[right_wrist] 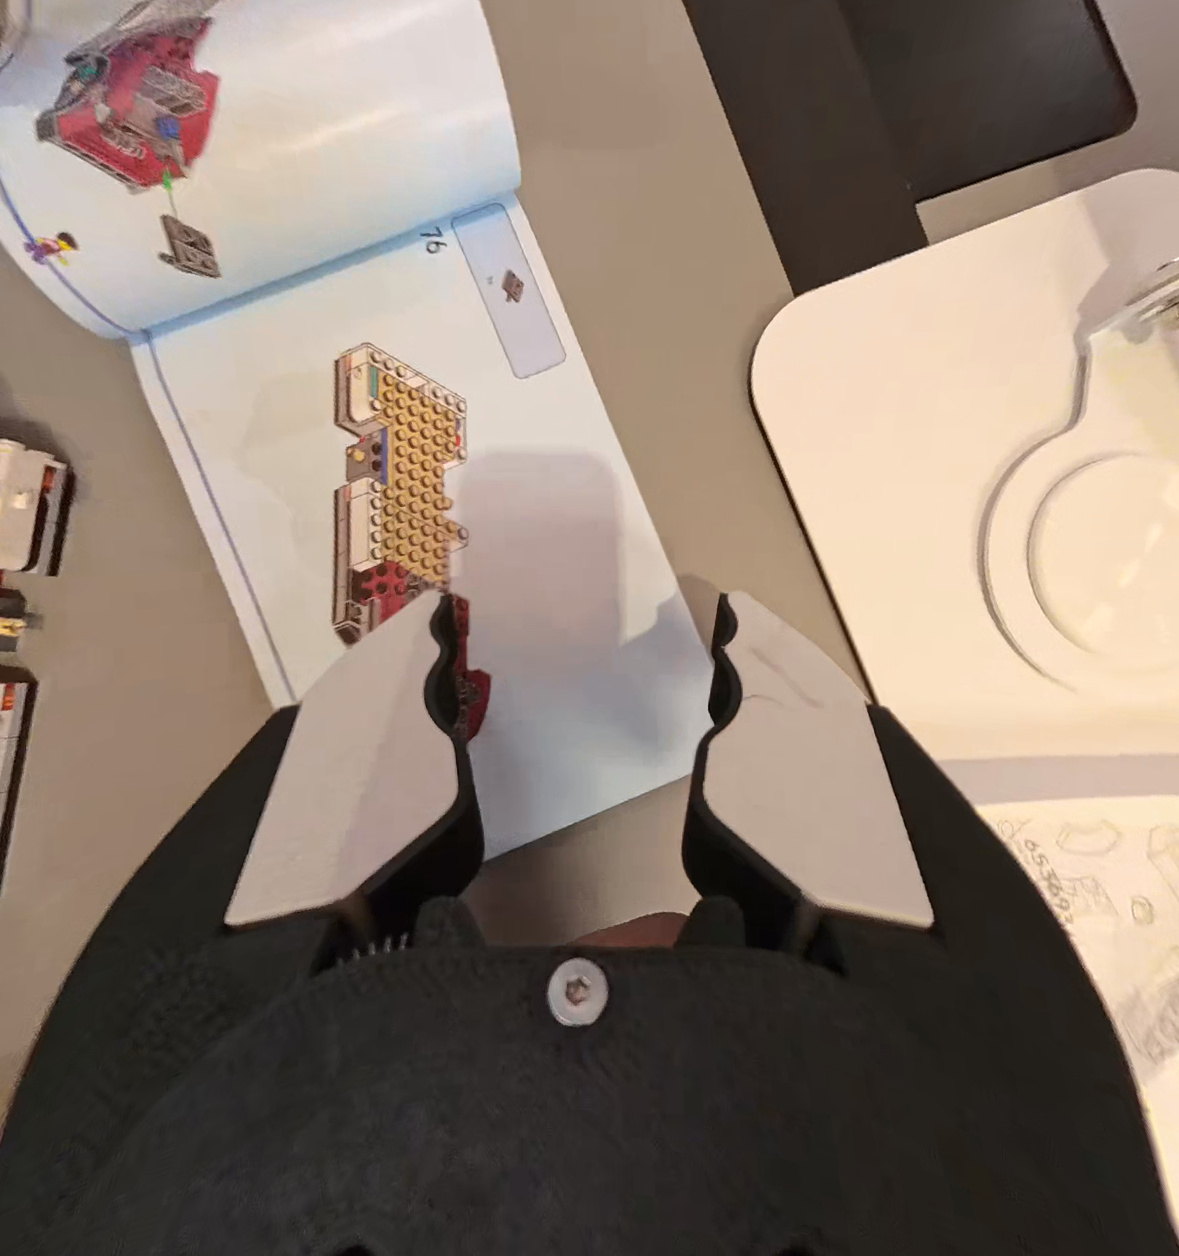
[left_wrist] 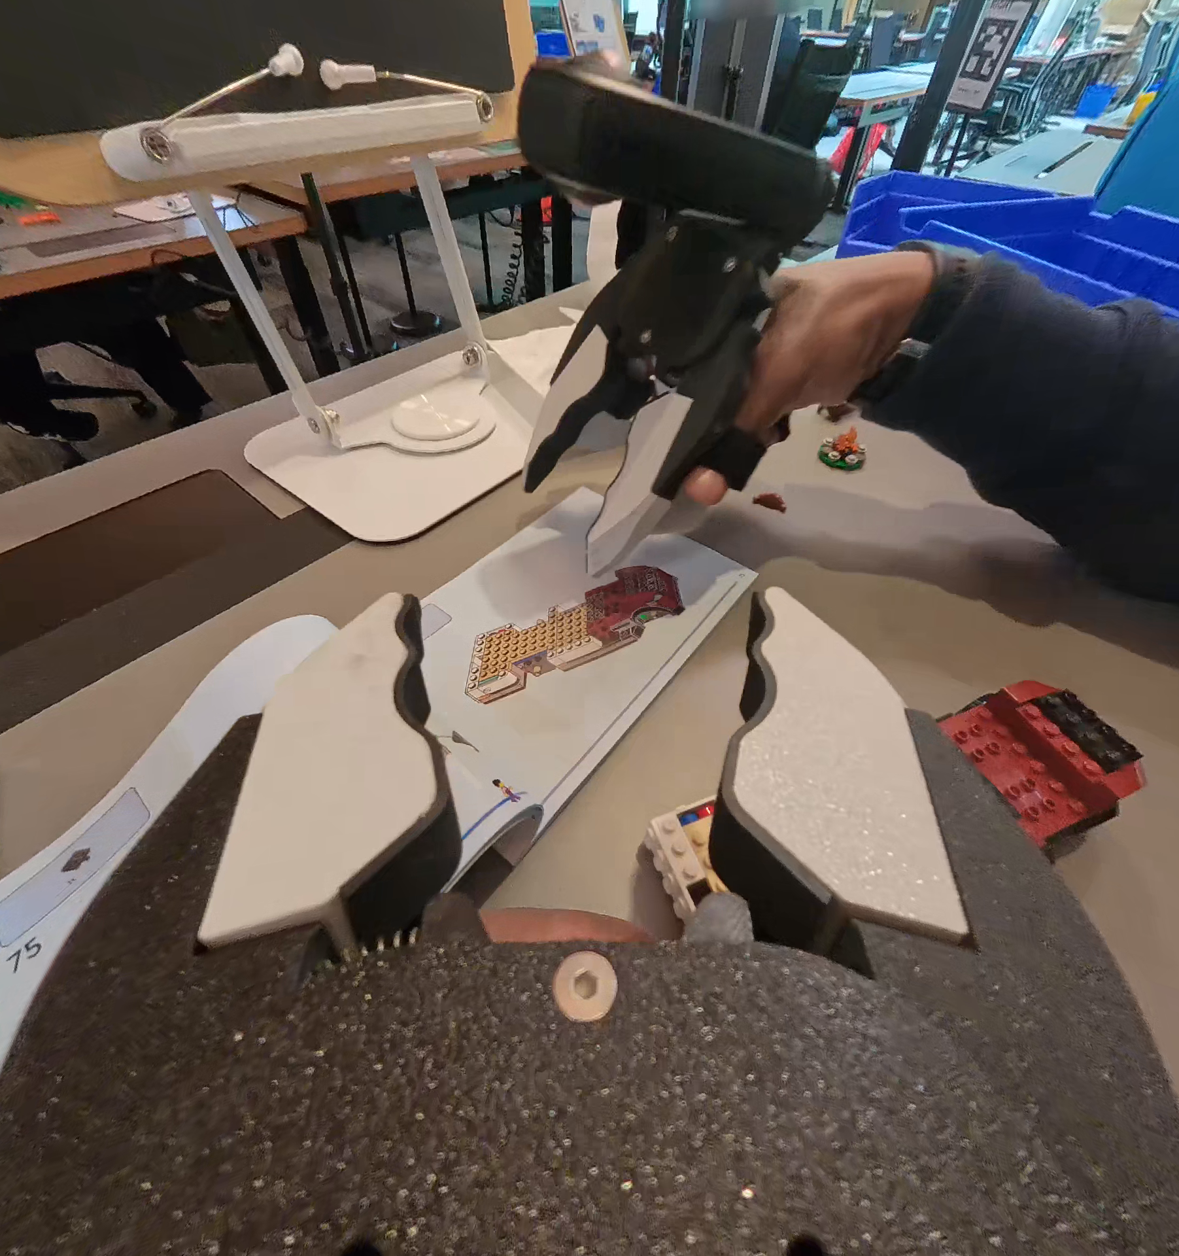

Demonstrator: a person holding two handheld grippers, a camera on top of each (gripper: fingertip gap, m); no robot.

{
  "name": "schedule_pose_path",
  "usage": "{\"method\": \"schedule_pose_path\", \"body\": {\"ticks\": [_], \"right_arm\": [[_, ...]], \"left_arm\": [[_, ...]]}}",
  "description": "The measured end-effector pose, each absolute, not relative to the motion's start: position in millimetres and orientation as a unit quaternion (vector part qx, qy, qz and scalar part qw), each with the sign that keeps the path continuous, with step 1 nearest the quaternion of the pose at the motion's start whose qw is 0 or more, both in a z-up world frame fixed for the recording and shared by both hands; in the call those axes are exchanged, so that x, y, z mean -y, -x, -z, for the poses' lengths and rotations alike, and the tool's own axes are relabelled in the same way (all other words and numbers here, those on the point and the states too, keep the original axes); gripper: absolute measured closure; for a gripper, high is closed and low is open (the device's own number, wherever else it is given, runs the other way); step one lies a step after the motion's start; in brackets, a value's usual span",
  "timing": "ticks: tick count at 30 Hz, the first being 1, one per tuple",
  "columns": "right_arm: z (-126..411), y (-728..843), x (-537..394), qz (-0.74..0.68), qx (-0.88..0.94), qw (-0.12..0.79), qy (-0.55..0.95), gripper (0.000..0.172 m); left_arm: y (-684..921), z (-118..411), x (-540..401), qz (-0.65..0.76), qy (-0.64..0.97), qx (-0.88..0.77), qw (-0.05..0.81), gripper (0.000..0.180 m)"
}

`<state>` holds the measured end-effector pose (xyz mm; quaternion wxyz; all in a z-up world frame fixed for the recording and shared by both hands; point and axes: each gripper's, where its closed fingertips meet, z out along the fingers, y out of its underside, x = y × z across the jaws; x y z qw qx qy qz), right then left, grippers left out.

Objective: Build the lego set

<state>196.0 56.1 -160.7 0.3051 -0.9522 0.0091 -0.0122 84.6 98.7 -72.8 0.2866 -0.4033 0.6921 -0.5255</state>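
Both empty, jaws spread wide: left hand-held gripper [left_wrist: 583,605] hovering over the open pale-blue brick-building instruction booklet [left_wrist: 573,693] on the grey desk [left_wrist: 946,666], right hand-held gripper [right_wrist: 583,605] tipped down near the booklet's far page, dark-red studded brick build [left_wrist: 1041,761] just right of the booklet

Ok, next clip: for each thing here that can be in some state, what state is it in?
Left hand-held gripper: open, nothing between its fingers, above the booklet.
Right hand-held gripper: open, empty, over the booklet's page.
Instruction booklet: lying open on the table, left page curling up.
Dark red brick assembly: resting on the table, untouched.
White brick assembly: on the table, partly hidden by the left gripper's finger.
White stand: upright.
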Motion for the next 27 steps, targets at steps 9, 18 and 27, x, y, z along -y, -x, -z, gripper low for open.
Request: {"method": "schedule_pose_path", "body": {"ticks": [9,18,27], "right_arm": [[175.5,-193.1,-58.9,-0.017,-0.029,0.310,0.950,0.101],[174.3,-188.9,-56.2,-0.019,-0.031,0.307,0.951,0.100],[165.2,-180.3,-46.2,-0.003,-0.005,0.294,0.956,0.102]], "left_arm": [[-76.1,87.2,-86.8,0.511,0.393,-0.714,0.273,0.088],[-75.1,85.1,-88.6,0.503,0.391,-0.717,0.285,0.089],[-75.5,90.3,-89.2,0.488,0.390,-0.724,0.293,0.091]]}}
